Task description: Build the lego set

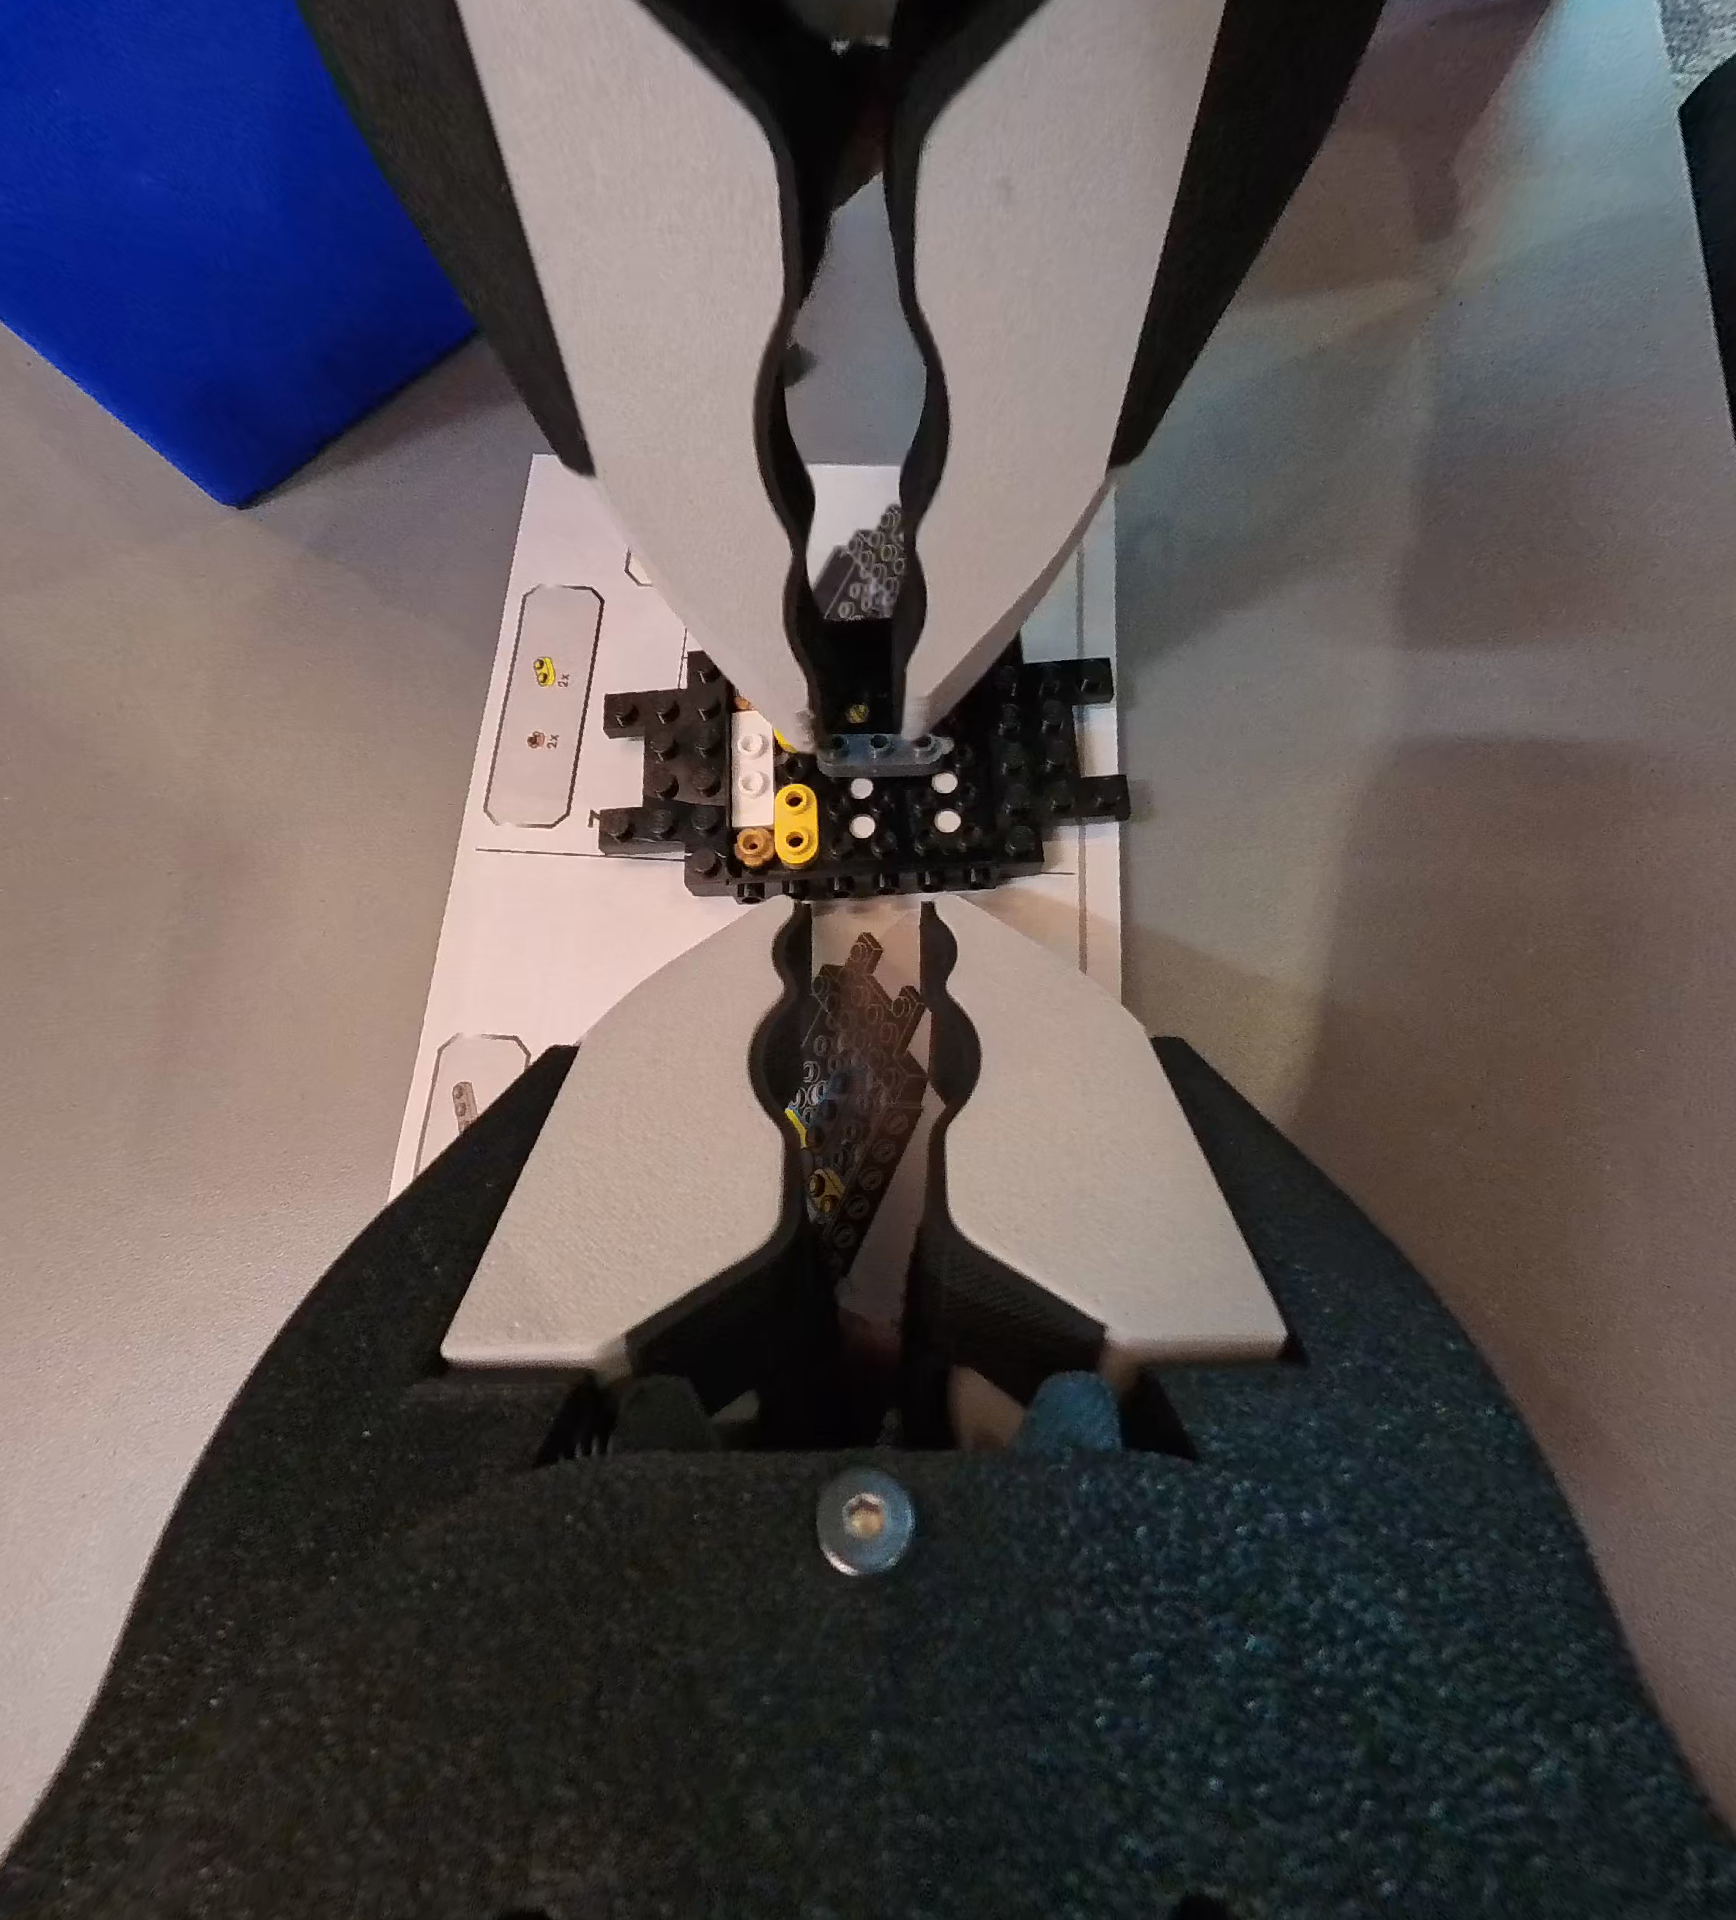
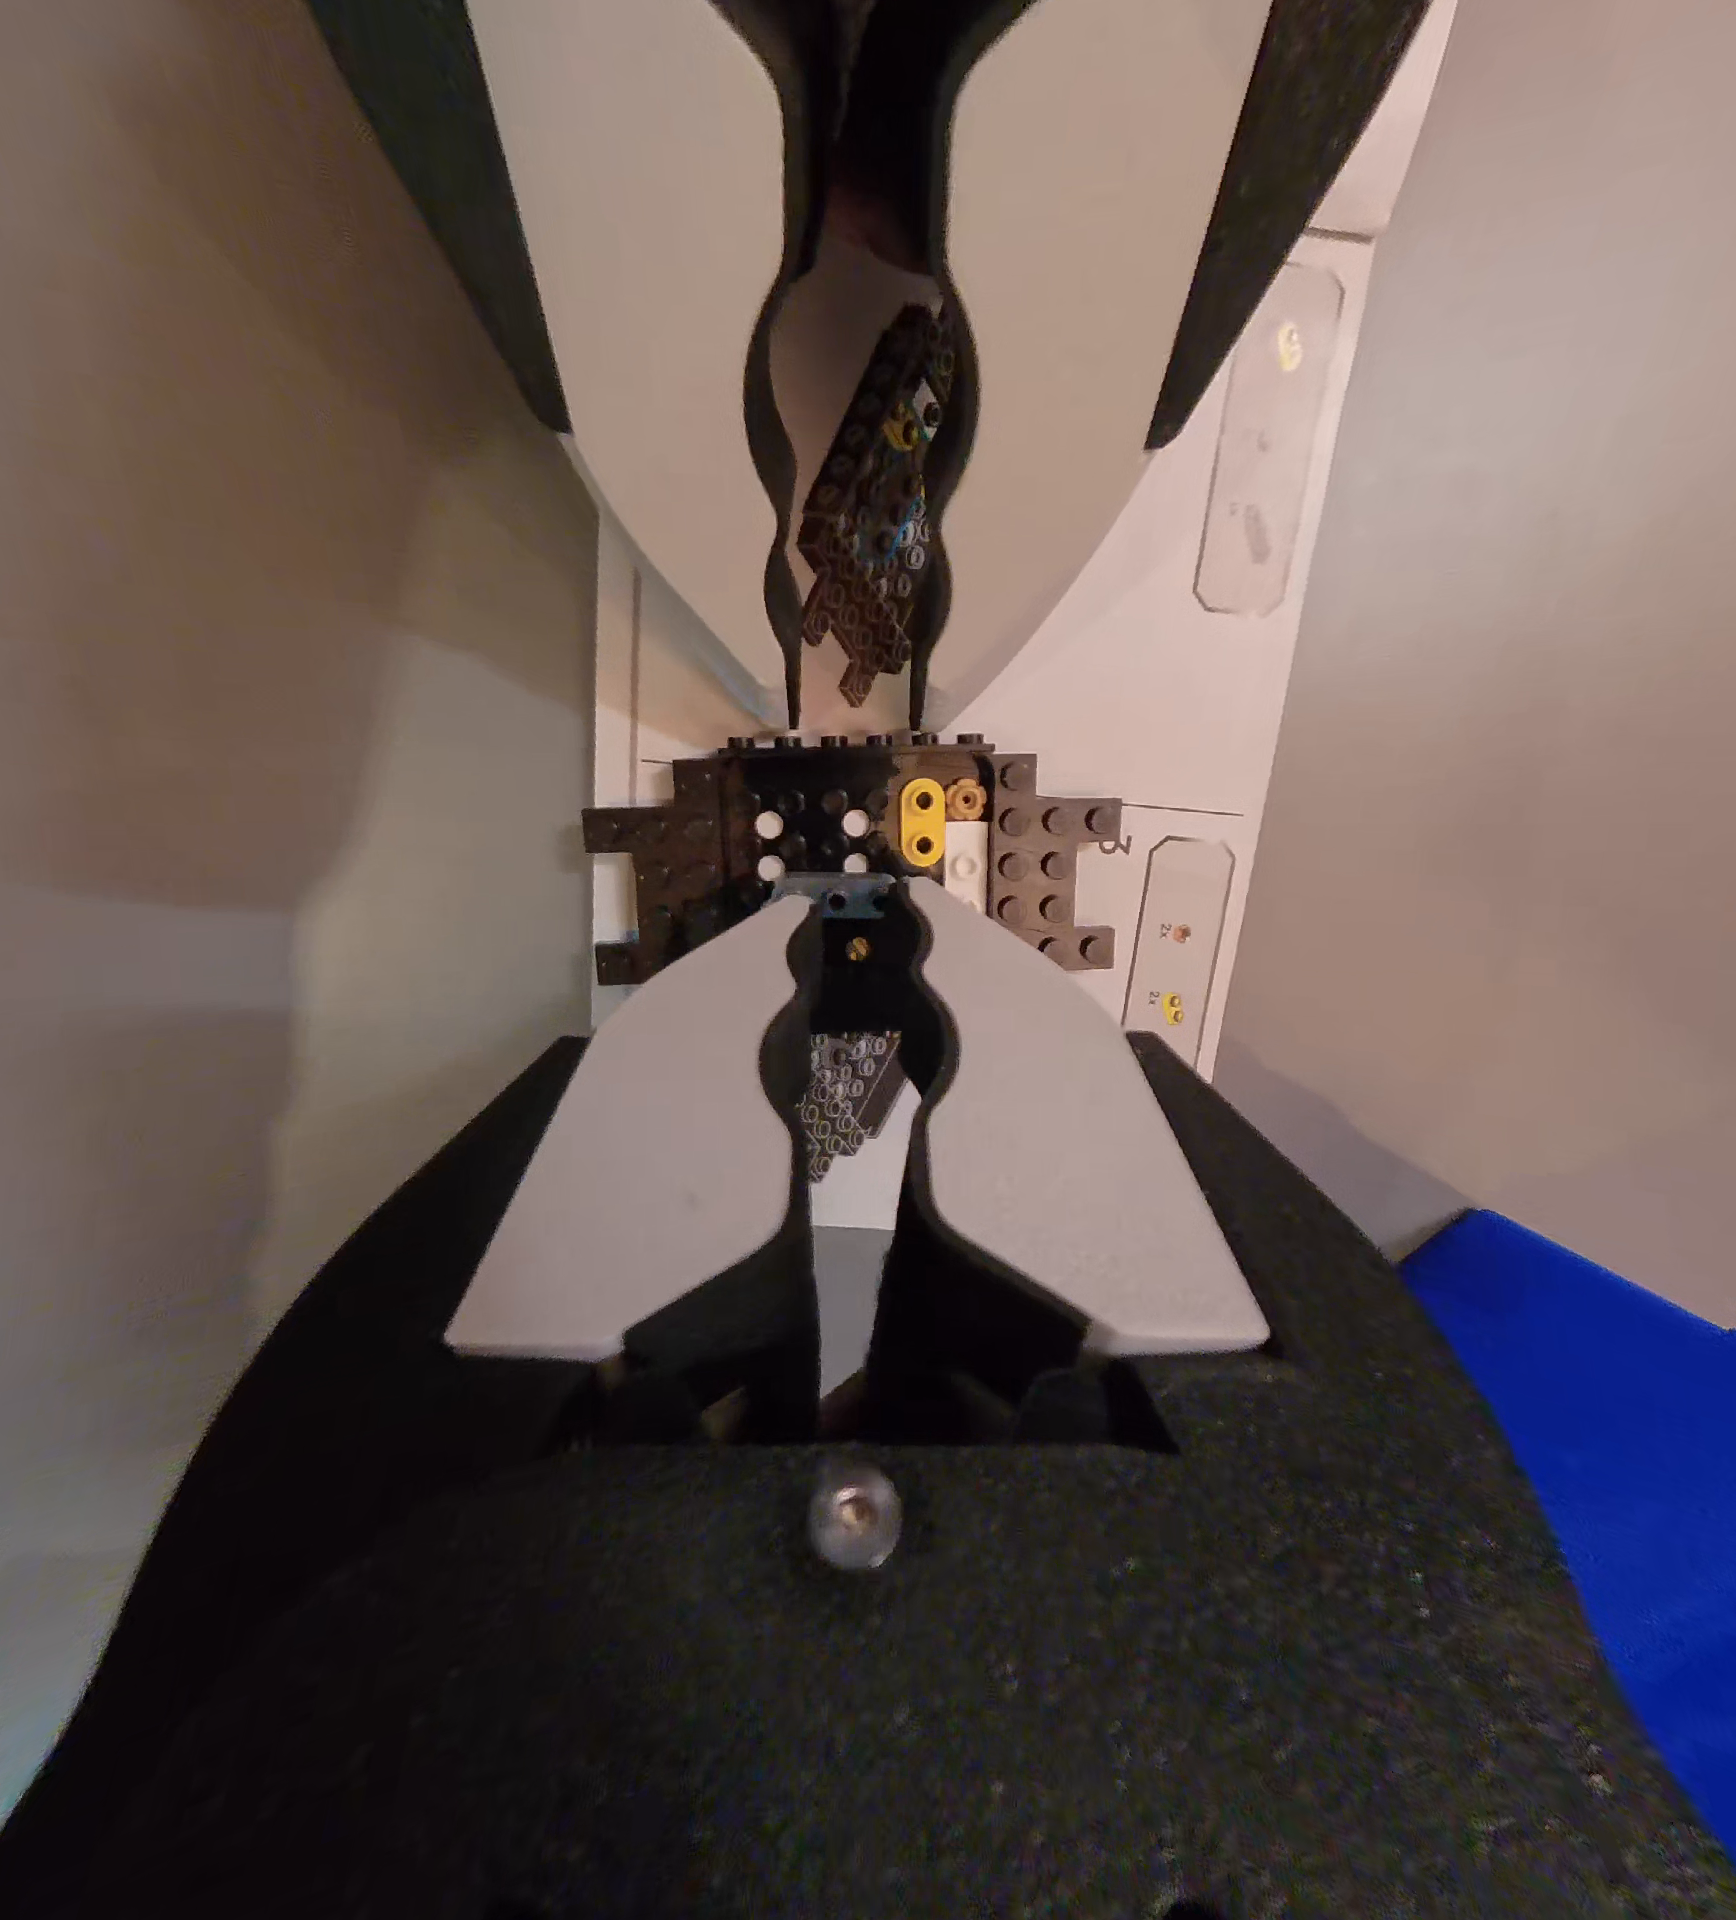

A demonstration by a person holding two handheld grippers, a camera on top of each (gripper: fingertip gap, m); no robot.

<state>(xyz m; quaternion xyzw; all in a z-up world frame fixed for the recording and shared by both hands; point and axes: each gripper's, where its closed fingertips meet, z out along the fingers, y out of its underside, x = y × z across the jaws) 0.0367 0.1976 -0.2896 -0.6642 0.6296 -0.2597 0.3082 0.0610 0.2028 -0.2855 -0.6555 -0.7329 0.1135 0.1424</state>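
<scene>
A pale grey table (image 1: 168, 935) fills both wrist views, with a blue box (image 1: 147, 229) at one corner and a white printed instruction sheet (image 1: 552, 966) lying flat in the middle. On the sheet rests a flat black brick assembly (image 1: 1030, 769), a studded plate with stepped wings on either side and four round holes showing white near its centre. Two hand-held grippers face each other across this assembly, each with broad grey fingers lined in wavy black padding. The left gripper (image 1: 859, 909) sits low at the near edge of the assembly, its fingers slightly apart, the tips right at a row of black side studs; whether the pads press on that edge cannot be told. The right gripper (image 2: 859, 894) reaches in from the opposite side, its fingers also a little apart, the tips down at a small dark grey three-hole plate (image 1: 879, 750) that lies across the middle of the assembly; whether they pinch it or only touch it cannot be told. Beside the holes stands a white two-stud plate (image 1: 752, 774), next to it a yellow two-hole rounded plate (image 1: 796, 824), and just by that a tiny tan round stud (image 1: 755, 847).
</scene>
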